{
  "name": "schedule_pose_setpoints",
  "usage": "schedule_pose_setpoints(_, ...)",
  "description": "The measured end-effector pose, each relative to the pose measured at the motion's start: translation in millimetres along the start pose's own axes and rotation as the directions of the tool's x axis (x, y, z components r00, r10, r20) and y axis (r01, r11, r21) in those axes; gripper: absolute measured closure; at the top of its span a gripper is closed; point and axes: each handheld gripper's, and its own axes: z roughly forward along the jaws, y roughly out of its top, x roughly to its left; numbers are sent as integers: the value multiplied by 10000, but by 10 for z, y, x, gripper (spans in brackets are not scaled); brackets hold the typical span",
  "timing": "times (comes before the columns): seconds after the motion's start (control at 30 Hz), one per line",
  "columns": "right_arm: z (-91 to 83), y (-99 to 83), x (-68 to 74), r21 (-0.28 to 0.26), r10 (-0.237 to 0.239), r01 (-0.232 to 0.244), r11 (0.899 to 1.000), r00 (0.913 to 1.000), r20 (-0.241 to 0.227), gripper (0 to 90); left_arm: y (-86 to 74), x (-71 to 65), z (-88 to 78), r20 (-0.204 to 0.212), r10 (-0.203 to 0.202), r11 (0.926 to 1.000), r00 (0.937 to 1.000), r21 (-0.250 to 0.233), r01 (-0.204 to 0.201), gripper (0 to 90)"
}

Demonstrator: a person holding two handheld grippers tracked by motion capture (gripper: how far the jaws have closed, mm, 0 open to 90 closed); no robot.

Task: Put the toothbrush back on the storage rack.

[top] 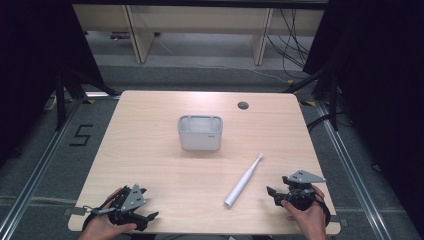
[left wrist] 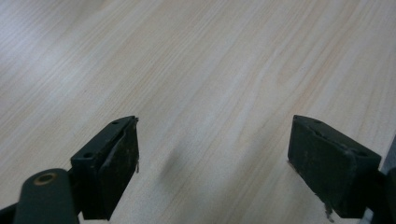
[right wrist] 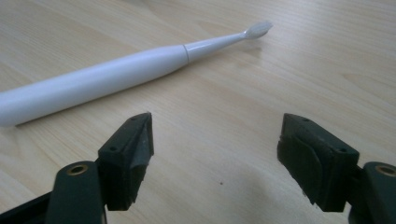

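Two hands enter from the near edge of a pale wooden table (top: 150, 150), each holding a black two-jaw gripper. At about 7 o'clock from the table's middle, the left gripper (top: 145, 202) rests low at the near left corner; in the left gripper view (left wrist: 212, 163) its jaws stand wide apart with bare wood grain between them. At about 5 o'clock, the right gripper (top: 274, 195) sits by the near right edge, pointing toward 9 o'clock; in the right gripper view (right wrist: 215, 154) its jaws are also wide, gripping nothing, with bare wood between them.

A white electric toothbrush (top: 244, 180) lies flat on the table just beside the right gripper, at that gripper's 10 o'clock, apart from the jaws. Its thick handle end points to 7 o'clock and its small bristle head to 1 o'clock. In the right gripper view the toothbrush (right wrist: 107, 77) crosses just beyond the jaw tips, untouched.

At 12 o'clock from the table's middle stands a grey open-topped box (top: 200, 132), well apart from both grippers and from the toothbrush
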Motion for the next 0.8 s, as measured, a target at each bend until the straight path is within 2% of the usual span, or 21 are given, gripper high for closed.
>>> schedule_pose_setpoints(0.03,0,0,0,0,0,0,10000,10000,0,305,0,2,0,-7,-8,10000,10000,-6,8,162)
schedule_pose_setpoints(0.07,2,11,-12,-164,-291,292,9994,9996,47,316,0,2,-2,-14,-7,10000,10000,-19,7,161)
schedule_pose_setpoints(0.13,9,27,9,-243,-298,297,9993,9996,-26,337,-2,-6,4,-25,-118,9999,9999,-114,118,162)
schedule_pose_setpoints(0.17,12,31,51,-154,40,-43,9999,9998,-201,358,-2,-4,5,-20,-85,9999,10000,-65,85,162)
schedule_pose_setpoints(0.2,14,56,45,-279,-425,420,9987,9989,-192,401,-2,-1,4,-9,-51,10000,10000,-30,51,161)
schedule_pose_setpoints(0.23,14,56,45,-279,-425,420,9987,9989,-192,401,-2,2,2,1,-15,10000,10000,-3,15,161)
schedule_pose_setpoints(0.3,24,72,76,-419,-327,312,9986,9988,-371,457,0,0,1,-3,13,10000,10000,1,-13,162)
schedule_pose_setpoints(0.33,24,96,97,-603,-602,584,9965,9978,-284,525,0,0,1,1,8,10000,10000,6,-8,162)
schedule_pose_setpoints(0.37,24,96,97,-603,-602,584,9965,9978,-284,525,-1,1,2,-7,-4,10000,10000,9,4,162)
schedule_pose_setpoints(0.4,33,118,135,-605,-650,622,9962,9969,-452,589,-1,0,2,-27,-5,10000,10000,-1,5,162)
schedule_pose_setpoints(0.43,39,127,159,-677,-763,735,9950,9963,-402,633,-1,0,2,-27,-5,10000,10000,-1,5,162)
schedule_pose_setpoints(0.47,45,134,202,-474,-573,545,9974,9966,-590,657,-1,-1,1,-8,18,10000,10000,20,-18,162)
schedule_pose_setpoints(0.5,45,134,202,-474,-573,545,9974,9966,-590,657,-2,-4,4,12,-35,10000,10000,0,35,162)
schedule_pose_setpoints(0.53,76,157,247,-421,-905,875,9953,9930,-758,725,-3,-2,8,10,-38,10000,10000,-1,38,161)
schedule_pose_setpoints(0.57,83,162,298,-399,-749,717,9966,9936,-845,753,-2,-1,7,-20,-90,9999,10000,-45,90,161)
schedule_pose_setpoints(0.6,99,175,316,-462,-1010,973,9942,9911,-872,780,-2,-4,7,-30,-109,9999,9999,-79,108,162)
schedule_pose_setpoints(0.63,99,175,316,-462,-1010,973,9942,9911,-872,780,-2,-4,7,-30,-109,9999,9999,-79,108,162)
schedule_pose_setpoints(0.67,119,190,326,-568,-1341,1291,9900,9864,-952,812,-2,-6,5,-20,-108,9999,9999,-81,108,162)
schedule_pose_setpoints(0.7,128,200,352,-574,-1387,1335,9894,9854,-991,843,-3,-3,4,-3,-62,10000,10000,-29,62,162)
schedule_pose_setpoints(0.73,155,227,397,-677,-1590,1519,9861,9805,-1156,884,-4,5,3,-14,-40,10000,10000,20,40,161)
schedule_pose_setpoints(0.8,172,242,410,-741,-1728,1650,9835,9782,-1154,893,-3,-2,8,-37,-129,9999,9999,-73,128,162)
